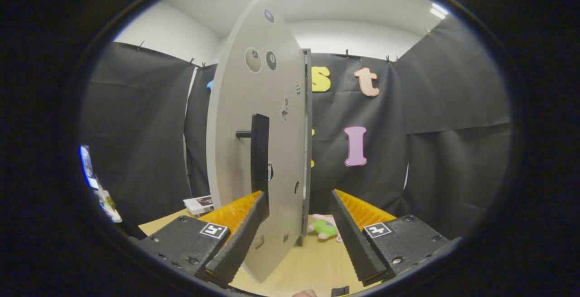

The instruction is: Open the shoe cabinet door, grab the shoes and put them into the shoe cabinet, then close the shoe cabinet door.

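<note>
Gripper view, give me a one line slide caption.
Open gripper straddles the edge of the swung-open shoe cabinet door near its black handle; a small green shoe lies on the wooden floor beyond.

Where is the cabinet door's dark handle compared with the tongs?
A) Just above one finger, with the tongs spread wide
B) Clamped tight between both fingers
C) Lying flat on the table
A: the handle stands upright on the door, just above one finger of the open tongs.

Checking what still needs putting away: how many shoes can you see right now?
1. A small green and pink shoe lies on the table beyond the open gripper, just past the cabinet door standing between its fingers. Others may be hidden behind that door.
</note>
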Tool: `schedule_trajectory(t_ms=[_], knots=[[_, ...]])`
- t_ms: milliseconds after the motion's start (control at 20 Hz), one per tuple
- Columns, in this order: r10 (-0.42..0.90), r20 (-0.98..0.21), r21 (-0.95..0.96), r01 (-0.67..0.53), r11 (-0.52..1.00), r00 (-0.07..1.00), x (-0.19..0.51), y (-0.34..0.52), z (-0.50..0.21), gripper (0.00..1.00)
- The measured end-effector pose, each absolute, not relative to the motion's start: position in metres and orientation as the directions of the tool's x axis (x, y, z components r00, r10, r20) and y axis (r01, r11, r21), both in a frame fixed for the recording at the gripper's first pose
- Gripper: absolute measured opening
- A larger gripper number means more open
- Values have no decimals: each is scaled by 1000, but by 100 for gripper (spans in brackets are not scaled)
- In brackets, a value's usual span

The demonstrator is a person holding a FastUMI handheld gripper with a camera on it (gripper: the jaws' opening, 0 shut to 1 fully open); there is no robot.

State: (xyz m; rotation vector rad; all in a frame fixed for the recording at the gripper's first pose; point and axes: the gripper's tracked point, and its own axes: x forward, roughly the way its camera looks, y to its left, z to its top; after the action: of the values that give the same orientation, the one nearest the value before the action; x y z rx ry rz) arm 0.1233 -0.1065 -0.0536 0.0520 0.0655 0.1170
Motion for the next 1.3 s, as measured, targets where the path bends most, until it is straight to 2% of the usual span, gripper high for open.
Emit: schedule_trajectory(t_ms=[300, 550, 700, 800, 1100, 1300], knots=[[195, -78, 183, -179, 967, 978, 137, -64, -57, 95], [225, -79, 152, -211, 965, 971, 155, -6, -56, 96], [361, -61, 164, -348, 923, 931, 155, 53, -55, 97], [366, -34, 173, -355, 919, 930, 151, 67, -49, 98], [333, 0, 16, -333, 943, 943, 103, 91, -45, 99], [409, 12, 89, -408, 909, 913, 60, 112, -47, 99]])
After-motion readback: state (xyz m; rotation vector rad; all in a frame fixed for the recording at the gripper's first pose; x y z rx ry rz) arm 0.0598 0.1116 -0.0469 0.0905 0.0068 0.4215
